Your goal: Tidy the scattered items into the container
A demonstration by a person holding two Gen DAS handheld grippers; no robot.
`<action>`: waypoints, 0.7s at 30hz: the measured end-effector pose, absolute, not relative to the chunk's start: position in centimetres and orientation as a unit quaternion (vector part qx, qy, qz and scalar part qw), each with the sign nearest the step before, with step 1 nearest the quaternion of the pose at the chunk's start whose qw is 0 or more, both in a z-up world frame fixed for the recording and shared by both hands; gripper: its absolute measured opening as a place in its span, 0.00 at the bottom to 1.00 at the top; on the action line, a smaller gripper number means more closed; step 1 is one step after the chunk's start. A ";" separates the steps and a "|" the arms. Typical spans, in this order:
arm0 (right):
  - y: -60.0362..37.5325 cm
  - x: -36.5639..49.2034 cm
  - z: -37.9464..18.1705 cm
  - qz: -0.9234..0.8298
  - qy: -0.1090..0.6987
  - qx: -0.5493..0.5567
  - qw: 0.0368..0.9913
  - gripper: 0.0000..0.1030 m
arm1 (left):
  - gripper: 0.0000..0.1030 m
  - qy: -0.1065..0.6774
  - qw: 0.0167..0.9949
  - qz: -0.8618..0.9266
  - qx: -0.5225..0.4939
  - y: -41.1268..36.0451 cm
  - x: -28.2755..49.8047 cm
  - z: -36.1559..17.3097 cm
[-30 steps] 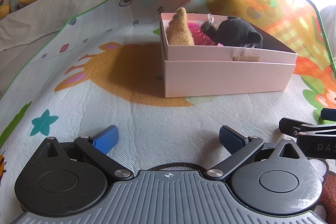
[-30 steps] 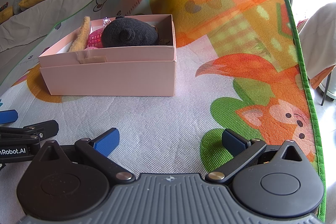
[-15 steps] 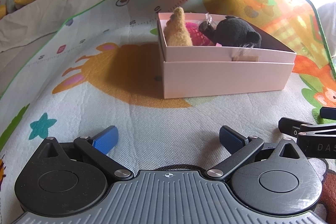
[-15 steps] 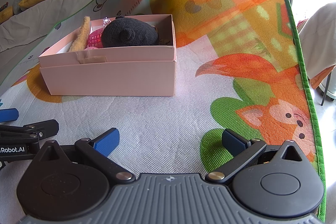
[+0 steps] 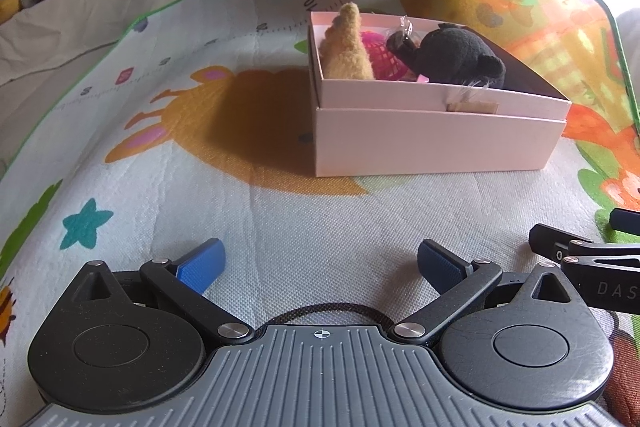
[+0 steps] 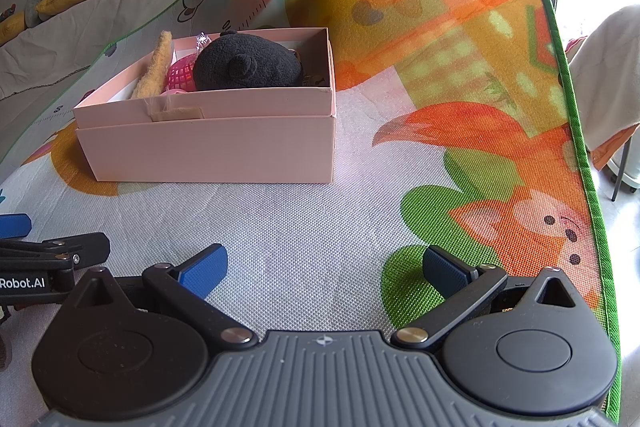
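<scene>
A pink cardboard box stands on the colourful play mat. Inside it lie a black plush toy, a tan plush toy and a pink mesh ball. My left gripper is open and empty, low over the mat in front of the box. Open and empty as well, my right gripper hovers over the mat to the right of the box. Each gripper shows at the edge of the other's view.
The play mat curls up behind the box and ends in a green border on the right. Behind it a grey sofa back carries plush toys and a crumpled cloth. A chair with draped fabric stands at the far right.
The left wrist view has shifted slightly, so the box now sits a little lower in frame. The right gripper has not moved. Both stay open.
</scene>
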State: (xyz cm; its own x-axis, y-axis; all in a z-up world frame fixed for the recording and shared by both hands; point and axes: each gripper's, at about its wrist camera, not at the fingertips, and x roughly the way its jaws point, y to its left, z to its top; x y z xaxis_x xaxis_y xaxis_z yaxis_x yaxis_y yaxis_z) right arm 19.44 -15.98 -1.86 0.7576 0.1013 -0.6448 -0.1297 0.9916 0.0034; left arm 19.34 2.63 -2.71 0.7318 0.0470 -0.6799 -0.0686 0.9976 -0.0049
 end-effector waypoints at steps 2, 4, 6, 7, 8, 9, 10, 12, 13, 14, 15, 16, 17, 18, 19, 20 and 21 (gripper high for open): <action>-16.0 19.4 -1.9 0.062 0.343 -0.021 0.937 1.00 | 1.00 0.361 0.932 0.032 -0.017 2.6 19.2 -2.8; -16.0 19.4 -1.9 0.062 0.343 -0.021 0.937 1.00 | 1.00 0.358 0.933 0.033 -0.019 2.6 19.2 -2.8; -16.0 19.4 -1.9 0.062 0.343 -0.021 0.937 1.00 | 1.00 0.358 0.933 0.034 -0.018 2.6 19.2 -2.8; -16.0 19.4 -1.9 0.062 0.343 -0.021 0.937 1.00 | 1.00 0.358 0.933 0.034 -0.018 2.6 19.2 -2.8; -16.0 19.4 -1.9 0.062 0.343 -0.021 0.937 1.00 | 1.00 0.358 0.933 0.033 -0.019 2.7 19.2 -2.8; -16.0 19.4 -1.9 0.062 0.343 -0.021 0.937 1.00 | 1.00 0.358 0.933 0.033 -0.020 2.7 19.2 -2.8; -16.0 19.4 -1.9 0.062 0.343 -0.021 0.937 1.00 | 1.00 0.357 0.933 0.033 -0.020 2.6 19.2 -2.8; -16.0 19.4 -1.9 0.062 0.343 -0.021 0.937 1.00 | 1.00 0.357 0.933 0.032 -0.021 2.6 19.1 -2.8; -16.0 19.4 -1.9 0.062 0.343 -0.021 0.937 1.00 | 1.00 0.357 0.933 0.032 -0.021 2.6 19.1 -2.8; -16.0 19.4 -1.9 0.062 0.343 -0.021 0.937 1.00 | 1.00 0.357 0.933 0.032 -0.021 2.6 19.1 -2.8; -15.9 19.4 -1.9 0.062 0.343 -0.021 0.937 1.00 | 1.00 0.357 0.933 0.032 -0.021 2.6 19.1 -2.8; -15.9 19.4 -1.9 0.062 0.343 -0.021 0.937 1.00 | 1.00 0.357 0.933 0.032 -0.022 2.6 19.1 -2.8; -16.0 19.4 -1.9 0.062 0.343 -0.021 0.937 1.00 | 1.00 0.357 0.933 0.033 -0.022 2.6 19.2 -2.8; -16.0 19.4 -1.9 0.062 0.343 -0.021 0.937 1.00 | 1.00 0.358 0.933 0.033 -0.022 2.6 19.2 -2.7; -16.0 19.4 -1.9 0.062 0.343 -0.021 0.937 1.00 | 1.00 0.358 0.933 0.033 -0.022 2.6 19.2 -2.7; -16.0 19.4 -1.9 0.062 0.343 -0.021 0.937 1.00 | 1.00 0.358 0.933 0.033 -0.022 2.6 19.1 -2.7; -16.0 19.4 -1.9 0.062 0.343 -0.021 0.937 1.00 | 1.00 0.358 0.933 0.033 -0.021 2.6 19.1 -2.7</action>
